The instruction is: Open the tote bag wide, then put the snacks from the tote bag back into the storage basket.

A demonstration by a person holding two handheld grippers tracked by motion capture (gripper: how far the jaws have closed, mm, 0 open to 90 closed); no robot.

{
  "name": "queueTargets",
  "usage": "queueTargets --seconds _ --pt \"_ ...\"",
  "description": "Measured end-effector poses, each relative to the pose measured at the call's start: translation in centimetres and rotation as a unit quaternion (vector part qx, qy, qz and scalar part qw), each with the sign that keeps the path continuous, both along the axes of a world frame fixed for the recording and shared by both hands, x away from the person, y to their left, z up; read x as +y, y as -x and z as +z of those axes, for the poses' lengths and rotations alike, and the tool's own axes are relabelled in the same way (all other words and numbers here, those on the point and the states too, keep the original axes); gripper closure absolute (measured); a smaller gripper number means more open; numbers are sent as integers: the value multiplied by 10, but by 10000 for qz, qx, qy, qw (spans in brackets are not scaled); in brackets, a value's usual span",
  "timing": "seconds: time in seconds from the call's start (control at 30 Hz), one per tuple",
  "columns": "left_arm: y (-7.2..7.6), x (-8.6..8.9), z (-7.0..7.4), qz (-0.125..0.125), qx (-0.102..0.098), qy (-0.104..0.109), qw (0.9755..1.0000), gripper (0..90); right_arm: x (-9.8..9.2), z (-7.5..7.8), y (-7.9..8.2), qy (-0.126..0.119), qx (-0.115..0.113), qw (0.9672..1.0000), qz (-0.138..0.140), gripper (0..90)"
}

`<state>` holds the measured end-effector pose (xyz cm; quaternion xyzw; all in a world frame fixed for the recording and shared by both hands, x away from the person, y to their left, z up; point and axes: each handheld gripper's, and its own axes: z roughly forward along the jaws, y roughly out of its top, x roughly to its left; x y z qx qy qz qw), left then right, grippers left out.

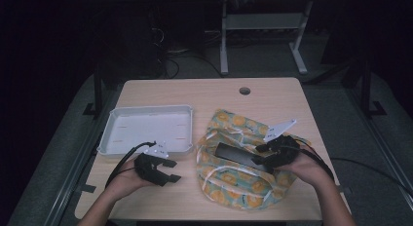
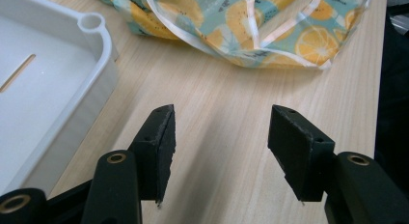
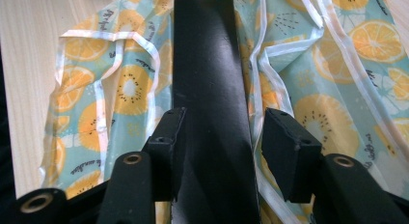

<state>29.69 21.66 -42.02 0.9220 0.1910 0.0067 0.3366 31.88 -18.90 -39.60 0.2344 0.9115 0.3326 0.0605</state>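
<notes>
A floppy bag (image 1: 229, 179) printed with orange slices lies crumpled on the right half of the wooden table. On top of it rests a long flat black box (image 1: 234, 154). My right gripper (image 1: 257, 155) reaches over the bag from the right. In the right gripper view its jaws (image 3: 224, 132) straddle the near end of the black box (image 3: 207, 50). The left pad is at the box's edge, a gap shows at the right pad, and the bag (image 3: 337, 64) spreads beneath. My left gripper (image 1: 171, 170) hovers open over bare wood left of the bag (image 2: 241, 21), its jaws (image 2: 222, 132) holding nothing.
A white shallow tray (image 1: 146, 110) sits at the table's left, just beyond my left gripper; its rounded corner (image 2: 91, 23) shows close by. A cable hole (image 1: 244, 91) is near the far edge. Bare wood lies between the tray and the bag.
</notes>
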Motion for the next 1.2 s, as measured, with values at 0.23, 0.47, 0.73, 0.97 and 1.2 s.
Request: queueTargets --seconds 0.23,0.47,0.73,0.97,1.2 --pt "0 -1 -2 7 26 -25 10000 425 -1 -5 1 10 58 10000 -73 419" --pt "0 -2 -3 -76 29 -42 10000 425 5 -10 1 86 68 9999 -54 394" --pt "0 -2 -4 -104 40 -44 9999 425 10 -15 1 104 113 9999 -8 388" --pt "0 -3 -4 -131 41 -71 9999 425 14 -23 2 457 86 9989 90 380" --pt "0 -4 -5 -130 51 -79 9999 420 16 -28 2 634 29 9979 128 390"
